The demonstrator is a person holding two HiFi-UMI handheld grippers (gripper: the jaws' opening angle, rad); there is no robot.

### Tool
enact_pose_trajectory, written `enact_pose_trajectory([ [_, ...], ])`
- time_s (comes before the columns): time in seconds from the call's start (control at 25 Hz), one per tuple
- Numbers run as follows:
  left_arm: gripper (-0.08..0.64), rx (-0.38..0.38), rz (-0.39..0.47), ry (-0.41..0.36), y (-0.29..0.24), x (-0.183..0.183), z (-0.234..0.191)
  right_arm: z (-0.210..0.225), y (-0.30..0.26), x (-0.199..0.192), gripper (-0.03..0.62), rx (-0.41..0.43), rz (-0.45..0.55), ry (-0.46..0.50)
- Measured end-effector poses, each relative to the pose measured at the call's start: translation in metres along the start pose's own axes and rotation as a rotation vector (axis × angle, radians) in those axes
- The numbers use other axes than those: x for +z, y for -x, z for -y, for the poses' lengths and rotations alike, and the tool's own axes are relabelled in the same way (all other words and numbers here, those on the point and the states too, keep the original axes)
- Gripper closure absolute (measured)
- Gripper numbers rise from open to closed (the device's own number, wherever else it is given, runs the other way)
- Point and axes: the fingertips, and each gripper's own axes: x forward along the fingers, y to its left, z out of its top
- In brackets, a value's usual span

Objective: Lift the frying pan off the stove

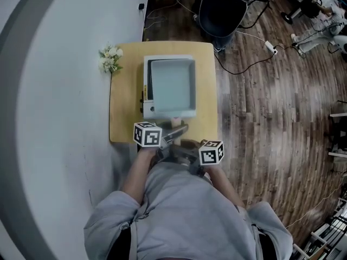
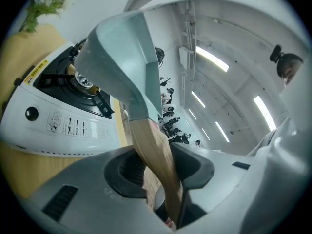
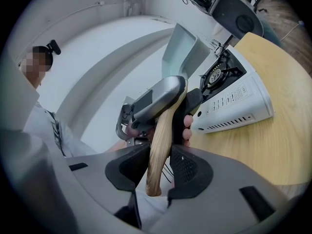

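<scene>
A pale green square frying pan (image 1: 172, 86) with a wooden handle (image 1: 176, 124) hangs over the white portable gas stove (image 1: 146, 91) on a small wooden table (image 1: 123, 96). In the left gripper view the pan (image 2: 122, 57) is tilted, above and apart from the burner (image 2: 80, 79). My left gripper (image 2: 161, 167) is shut on the handle (image 2: 153, 150) close to the pan. Behind it my right gripper (image 3: 158, 167) is shut on the handle's end (image 3: 158, 150). The left gripper (image 3: 161, 99) shows ahead of it, in the right gripper view. Both grippers are at the table's near edge.
White flowers (image 1: 110, 58) lie at the table's far left corner by a pale wall. A black office chair (image 1: 227, 7) and cables stand on the wooden floor beyond the table. The stove's knob and control panel (image 2: 63, 123) face me.
</scene>
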Motion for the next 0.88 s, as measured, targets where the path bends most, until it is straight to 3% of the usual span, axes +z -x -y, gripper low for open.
enact_pose_trajectory([
  [0.52, 0.417, -0.001, 0.073, -0.086, 0.012, -0.083, 0.084, -0.063, 0.058, -0.084, 0.460, 0.034, -0.038, 0.198],
  [0.88, 0.417, 0.040, 0.103, -0.136, 0.031, -0.136, 0.130, -0.105, 0.081, -0.140, 0.460, 0.111, -0.063, 0.250],
])
